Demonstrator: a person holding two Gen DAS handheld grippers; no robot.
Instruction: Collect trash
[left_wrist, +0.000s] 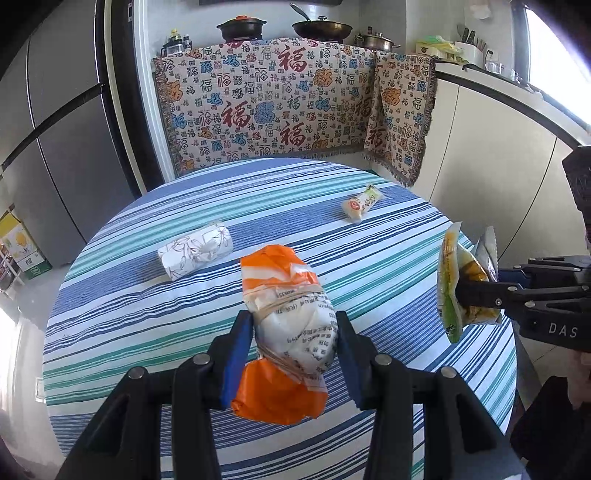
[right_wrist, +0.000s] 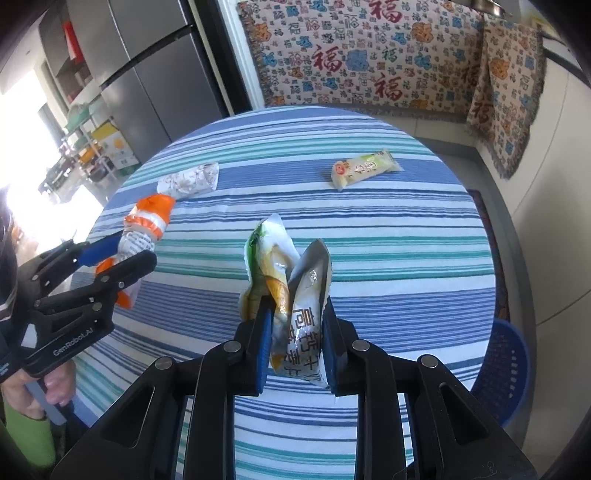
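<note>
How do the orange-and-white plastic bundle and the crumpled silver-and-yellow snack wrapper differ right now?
The orange-and-white plastic bundle is plump, bound with rubber bands, and fills the left gripper at a wide jaw setting. The crumpled silver-and-yellow snack wrapper is thin and flattened, pinched by the right gripper with its jaws nearly together. Both are held clear of the striped tablecloth.

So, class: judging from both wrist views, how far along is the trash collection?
Done: nothing visibly binned. In hand: left gripper holds the orange-and-white bag; right gripper holds a snack wrapper. Left on the table: floral roll, small packet.
</note>
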